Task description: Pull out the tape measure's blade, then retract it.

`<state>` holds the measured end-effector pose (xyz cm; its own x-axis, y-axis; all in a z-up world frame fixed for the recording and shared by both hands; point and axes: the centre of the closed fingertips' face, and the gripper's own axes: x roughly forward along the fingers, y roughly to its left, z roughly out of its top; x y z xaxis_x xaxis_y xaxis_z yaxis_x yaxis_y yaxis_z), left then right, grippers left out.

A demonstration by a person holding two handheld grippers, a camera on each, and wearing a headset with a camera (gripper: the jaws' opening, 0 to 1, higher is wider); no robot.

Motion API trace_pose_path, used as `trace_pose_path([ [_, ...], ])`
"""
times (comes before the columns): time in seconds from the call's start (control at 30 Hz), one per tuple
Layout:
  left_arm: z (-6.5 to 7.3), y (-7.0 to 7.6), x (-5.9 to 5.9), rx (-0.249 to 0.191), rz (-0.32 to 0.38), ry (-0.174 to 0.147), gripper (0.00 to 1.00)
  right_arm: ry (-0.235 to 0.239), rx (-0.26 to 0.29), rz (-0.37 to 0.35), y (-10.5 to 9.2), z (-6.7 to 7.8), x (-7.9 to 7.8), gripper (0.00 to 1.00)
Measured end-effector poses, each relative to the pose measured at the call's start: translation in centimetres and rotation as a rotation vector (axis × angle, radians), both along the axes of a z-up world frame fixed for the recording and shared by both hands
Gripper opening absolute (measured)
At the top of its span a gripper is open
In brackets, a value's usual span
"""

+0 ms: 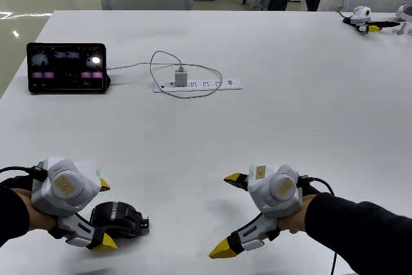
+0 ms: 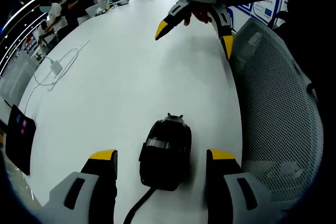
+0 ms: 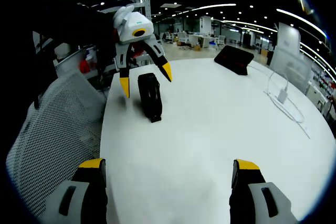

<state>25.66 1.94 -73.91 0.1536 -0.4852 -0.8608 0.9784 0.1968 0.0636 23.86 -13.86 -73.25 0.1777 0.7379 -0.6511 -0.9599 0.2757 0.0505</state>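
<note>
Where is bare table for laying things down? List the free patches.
Free: the table's middle, nearer than the power strip; also the gap between the tape measure, inside the open left tongs, and the open right tongs. Crowded: the far left, around the tablet, cable and strip.

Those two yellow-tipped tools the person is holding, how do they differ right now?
The left tool straddles the tape measure, jaws clear of its sides; the right tool has bare table between its jaws. The left tool points rightward, the right tool leftward, facing each other. Both are open, yellow-tipped.
</note>
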Motion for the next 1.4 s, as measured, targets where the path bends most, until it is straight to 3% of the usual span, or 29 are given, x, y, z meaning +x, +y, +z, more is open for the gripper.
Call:
trace_pose_path([
  [0.13, -0.2, -0.3, 0.2, 0.009, -0.014, -0.007, 0.6, 0.016, 0.008, 0.032, 2.1, -0.2, -0.1, 0.99],
  [0.33, -0.8, -0.7, 0.3, 0.044, -0.05, -0.016, 0.44, 0.013, 0.01, 0.04, 4.0, -0.5, 0.5, 0.99],
  [0.37, -1.0, -0.7, 0.1, 0.057, -0.056, 0.0, 0.36, 0.017, 0.009, 0.043, 4.3, -0.6, 0.6, 0.99],
  [0.4, -0.9, -0.3, 0.8, 0.074, -0.033, -0.029, 0.34, 0.019, 0.009, 0.047, 4.5, -0.7, 0.6, 0.99],
  [0.43, -1.0, -0.6, 0.3, 0.062, -0.04, 0.005, 0.33, 0.021, 0.006, 0.051, 4.8, -0.8, 0.6, 0.99],
  [0.5, -1.0, -0.6, 0.4, 0.058, -0.033, 0.009, 0.33, 0.024, -0.006, 0.067, 5.3, -1.0, 0.5, 0.99],
  [0.6, -1.0, -0.6, 0.1, 0.062, -0.054, 0.001, 0.33, 0.008, -0.033, 0.101, 6.0, -1.5, 0.6, 0.92],
  [0.77, -1.1, -0.7, 0.0, 0.055, -0.038, -0.004, 0.33, 0.014, -0.058, 0.135, 7.4, -2.3, 0.6, 0.9],
  [1.0, -1.1, -0.8, -0.2, 0.073, -0.043, -0.019, 0.32, 0.024, -0.075, 0.176, 9.0, -2.9, 0.6, 0.8],
  [1.23, -1.0, -0.8, -0.1, 0.061, -0.035, -0.015, 0.32, 0.006, -0.079, 0.207, 11.0, -2.9, 0.6, 0.64],
  [1.3, -1.1, -0.8, -0.1, 0.062, -0.035, -0.014, 0.32, -0.012, -0.108, 0.221, 11.0, -3.6, 0.7, 0.59],
  [1.4, -1.1, -0.9, -0.3, 0.065, -0.035, -0.024, 0.32, 0.005, -0.111, 0.222, 11.3, -4.3, 0.4, 0.47],
])
